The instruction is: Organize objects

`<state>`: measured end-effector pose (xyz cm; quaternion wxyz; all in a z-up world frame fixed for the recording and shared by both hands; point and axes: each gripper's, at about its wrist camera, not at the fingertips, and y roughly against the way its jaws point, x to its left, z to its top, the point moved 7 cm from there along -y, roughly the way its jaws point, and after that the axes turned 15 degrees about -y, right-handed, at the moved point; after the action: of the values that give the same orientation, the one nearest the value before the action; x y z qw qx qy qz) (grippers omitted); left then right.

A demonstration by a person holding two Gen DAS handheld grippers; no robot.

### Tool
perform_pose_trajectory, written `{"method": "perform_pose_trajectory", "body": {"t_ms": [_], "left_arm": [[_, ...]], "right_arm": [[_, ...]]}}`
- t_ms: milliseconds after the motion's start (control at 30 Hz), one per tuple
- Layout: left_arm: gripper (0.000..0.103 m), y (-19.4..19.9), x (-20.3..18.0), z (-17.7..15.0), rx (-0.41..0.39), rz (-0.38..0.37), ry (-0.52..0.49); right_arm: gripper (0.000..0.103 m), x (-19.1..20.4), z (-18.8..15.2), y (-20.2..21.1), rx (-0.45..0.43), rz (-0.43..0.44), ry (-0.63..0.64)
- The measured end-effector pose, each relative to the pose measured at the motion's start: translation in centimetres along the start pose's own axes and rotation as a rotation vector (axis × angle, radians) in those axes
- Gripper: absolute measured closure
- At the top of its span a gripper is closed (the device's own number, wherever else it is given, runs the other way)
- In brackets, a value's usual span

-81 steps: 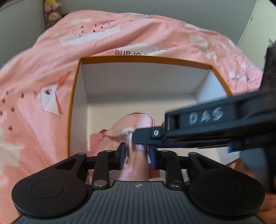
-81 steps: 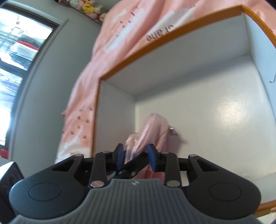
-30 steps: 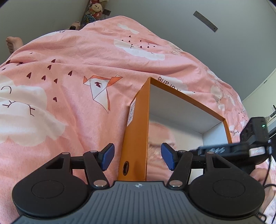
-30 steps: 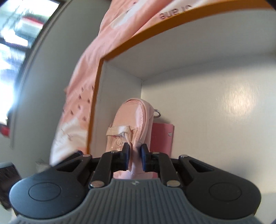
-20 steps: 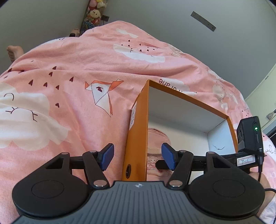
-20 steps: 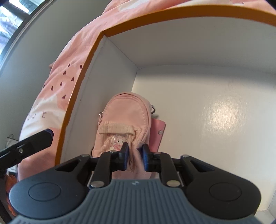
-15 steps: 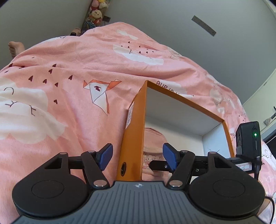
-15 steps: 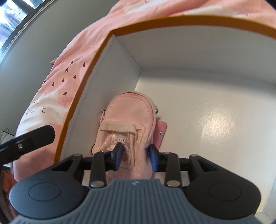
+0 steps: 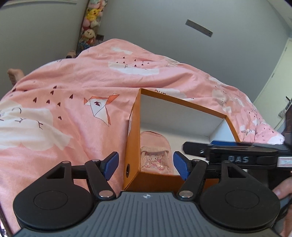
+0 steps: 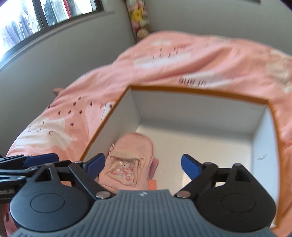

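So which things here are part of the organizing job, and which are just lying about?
Part of the job:
- pink mini backpack, lying in the box
- orange box, white inside
- right hand-held gripper, open, just released
- left hand-held gripper, open

Just there:
- pink bedspread
- plush toys by the wall
- window

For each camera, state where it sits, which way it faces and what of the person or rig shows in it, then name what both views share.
Left wrist: sits on the left gripper, looking down over the orange box's near corner; its fingers straddle the wall, the right gripper and a thumb show right.
Right wrist: sits on the right gripper, facing down into the box; open, just released; the left gripper's tip shows left.
Shared: pink mini backpack, box, pink bedspread.
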<state>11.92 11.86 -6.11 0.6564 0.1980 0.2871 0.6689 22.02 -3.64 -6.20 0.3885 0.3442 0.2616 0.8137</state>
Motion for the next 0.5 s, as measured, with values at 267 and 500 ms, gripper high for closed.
{"method": "perform_pose_trajectory", "body": {"t_ms": [267, 500], "left_arm": [[0.017, 1.6, 0.2, -1.6, 0.006, 0.019, 0.004], [0.017, 0.6, 0.0, -4.6, 0.116, -0.005, 0.008]], "right_arm": [[0.005, 0.8, -1.4, 5.7, -0.166, -0.010, 0.056], [0.001, -0.3, -4.6, 6.8, -0.050, 0.047, -0.082]]}}
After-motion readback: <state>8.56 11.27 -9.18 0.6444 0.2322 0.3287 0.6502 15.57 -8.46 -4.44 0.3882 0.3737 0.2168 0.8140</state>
